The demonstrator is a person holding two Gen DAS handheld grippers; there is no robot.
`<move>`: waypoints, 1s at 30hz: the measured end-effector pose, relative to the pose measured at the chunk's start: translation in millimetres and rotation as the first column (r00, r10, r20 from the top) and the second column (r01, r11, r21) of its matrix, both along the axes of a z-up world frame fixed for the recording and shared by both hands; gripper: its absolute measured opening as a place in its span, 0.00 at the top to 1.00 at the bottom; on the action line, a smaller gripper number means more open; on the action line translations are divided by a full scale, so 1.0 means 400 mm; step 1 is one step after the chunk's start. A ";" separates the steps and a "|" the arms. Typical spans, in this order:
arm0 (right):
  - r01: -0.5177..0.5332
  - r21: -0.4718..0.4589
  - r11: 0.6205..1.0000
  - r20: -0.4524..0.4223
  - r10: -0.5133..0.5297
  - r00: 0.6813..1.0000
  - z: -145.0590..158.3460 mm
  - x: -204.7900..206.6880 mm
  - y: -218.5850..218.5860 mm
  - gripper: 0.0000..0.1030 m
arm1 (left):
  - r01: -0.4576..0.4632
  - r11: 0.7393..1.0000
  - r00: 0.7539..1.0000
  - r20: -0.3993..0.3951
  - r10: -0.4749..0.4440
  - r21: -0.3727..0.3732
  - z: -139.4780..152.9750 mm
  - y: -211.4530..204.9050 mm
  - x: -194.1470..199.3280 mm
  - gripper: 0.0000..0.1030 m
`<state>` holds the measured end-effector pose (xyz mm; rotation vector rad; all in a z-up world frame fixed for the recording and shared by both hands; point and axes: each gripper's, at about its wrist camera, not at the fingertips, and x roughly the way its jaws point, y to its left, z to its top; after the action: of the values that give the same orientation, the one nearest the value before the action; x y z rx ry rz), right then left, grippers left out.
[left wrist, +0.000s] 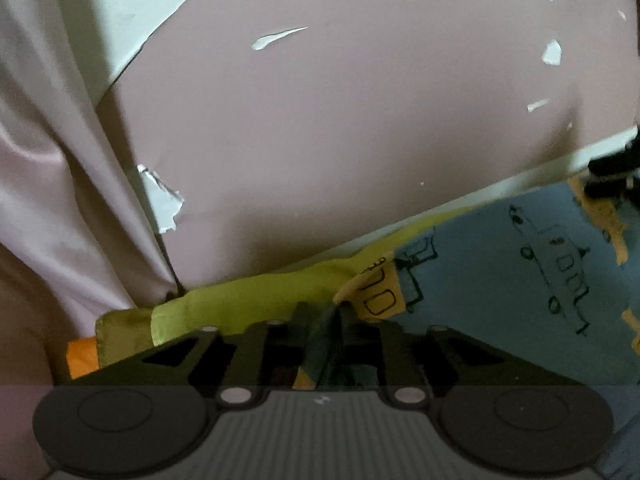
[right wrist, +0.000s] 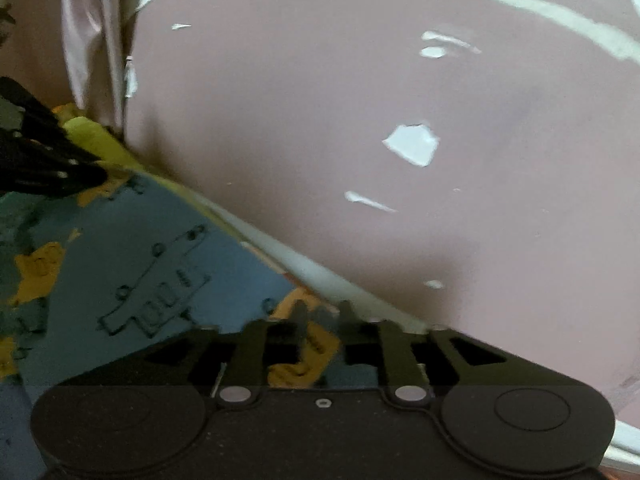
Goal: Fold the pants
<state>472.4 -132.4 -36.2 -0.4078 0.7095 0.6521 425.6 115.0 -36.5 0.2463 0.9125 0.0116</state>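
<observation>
Curtain: a pale pink curtain (left wrist: 60, 184) hangs in folds at the far left, against the wall.
Wall: a pink wall (left wrist: 360, 120) fills the far side, its paint flaked off in white patches (left wrist: 162, 200); a pale strip runs along its foot.
Pants: the pants (left wrist: 500, 280) lie spread on the surface below the wall, blue cloth printed with black line drawings and orange patches, with a yellow-green band (left wrist: 248, 296) along the far-left edge next to the wall.
Left tool: the left tool (left wrist: 322, 312) points down at the far-left end of the pants, where the yellow-green band meets an orange patch (left wrist: 380, 296).
Left tool state: a fold of the cloth stands between its two dark fingers (left wrist: 298, 320) with only a narrow gap; whether the pads press on it I cannot tell from the blurred view.
Right tool: the right tool (right wrist: 322, 312) points down at the edge of the pants nearest the wall, further to the right.
Right tool state: its fingers (right wrist: 300, 316) stand a little apart over an orange patch (right wrist: 304, 356); blue and orange cloth shows between them, but I cannot tell whether they pinch it.
Seen across: from the right tool's camera the left tool (right wrist: 92, 172) shows at far left, its tips down on the yellow-green band.
</observation>
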 end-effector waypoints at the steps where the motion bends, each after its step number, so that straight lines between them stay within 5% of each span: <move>1: -0.011 0.008 1.000 -0.005 0.011 1.000 0.000 0.000 -0.002 0.64 | 0.000 1.000 1.000 0.004 0.000 -0.019 0.006 0.012 0.002 0.59; 3: -0.012 0.020 1.000 -0.009 0.012 1.000 0.000 -0.006 -0.003 0.57 | 0.004 0.999 1.000 0.017 -0.003 -0.051 0.015 0.027 -0.001 0.49; 9: 0.023 0.060 0.998 -0.081 -0.018 0.997 -0.011 0.035 -0.016 0.42 | 0.017 0.993 1.000 0.001 -0.017 -0.116 0.016 0.066 0.012 0.41; 11: 0.015 0.053 0.998 -0.116 -0.009 0.993 -0.021 0.042 -0.017 0.43 | 0.027 0.993 1.000 -0.001 -0.027 -0.114 0.017 0.063 0.015 0.39; 14: 0.006 0.037 0.999 -0.149 -0.001 0.989 -0.030 0.042 -0.023 0.63 | 0.032 0.994 0.999 -0.003 -0.032 -0.101 0.014 0.065 0.019 0.40; 16: 0.005 0.024 1.000 -0.139 -0.001 0.990 -0.028 0.036 -0.021 0.86 | 0.045 0.995 0.999 -0.014 -0.046 -0.088 0.013 0.057 0.021 0.69; 19: 0.011 0.013 1.000 -0.118 -0.010 0.993 -0.018 0.023 -0.017 0.98 | 0.051 0.997 0.998 -0.038 -0.053 -0.064 0.004 0.043 0.031 0.90; 24: 0.007 0.009 1.000 -0.057 -0.007 0.998 0.012 -0.017 -0.021 1.00 | 0.061 0.998 0.998 -0.008 -0.061 0.007 0.022 0.001 0.016 0.96; 30: -0.035 0.001 0.999 0.047 0.035 0.998 0.081 -0.111 -0.044 1.00 | 0.074 0.997 0.993 0.089 -0.074 0.001 0.072 0.010 -0.059 0.96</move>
<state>428.2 -150.2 -3.8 -0.4330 0.6585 0.6741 402.1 119.1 -7.8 0.2751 0.8137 -0.0468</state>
